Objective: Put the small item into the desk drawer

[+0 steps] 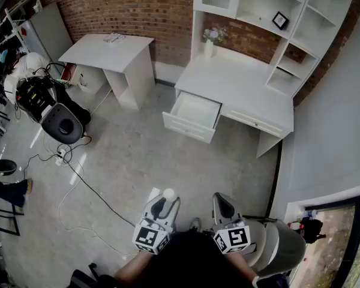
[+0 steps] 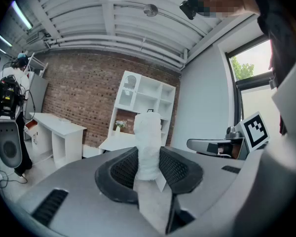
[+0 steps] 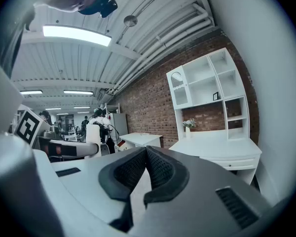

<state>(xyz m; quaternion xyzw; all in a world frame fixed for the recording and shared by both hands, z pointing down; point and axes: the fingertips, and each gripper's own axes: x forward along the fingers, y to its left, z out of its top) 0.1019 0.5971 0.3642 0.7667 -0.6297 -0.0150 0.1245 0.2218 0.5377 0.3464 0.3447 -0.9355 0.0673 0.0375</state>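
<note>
Small white table [image 1: 111, 47] at eleven o'clock by the brick wall [image 1: 126, 5], black chair [image 1: 63, 125] at nine, flower vase [image 1: 209, 48] up at twelve.

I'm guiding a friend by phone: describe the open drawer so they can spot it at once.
Against the brick wall stands a white desk topped by shelves. The drawer sits under its left end in the head view, pulled out; the neighbouring drawer is shut.

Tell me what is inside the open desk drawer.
Only the drawer's bare white bottom shows; nothing lies on the visible part. Any part still under the desktop is covered. The small white item is clamped in the left gripper.
</note>
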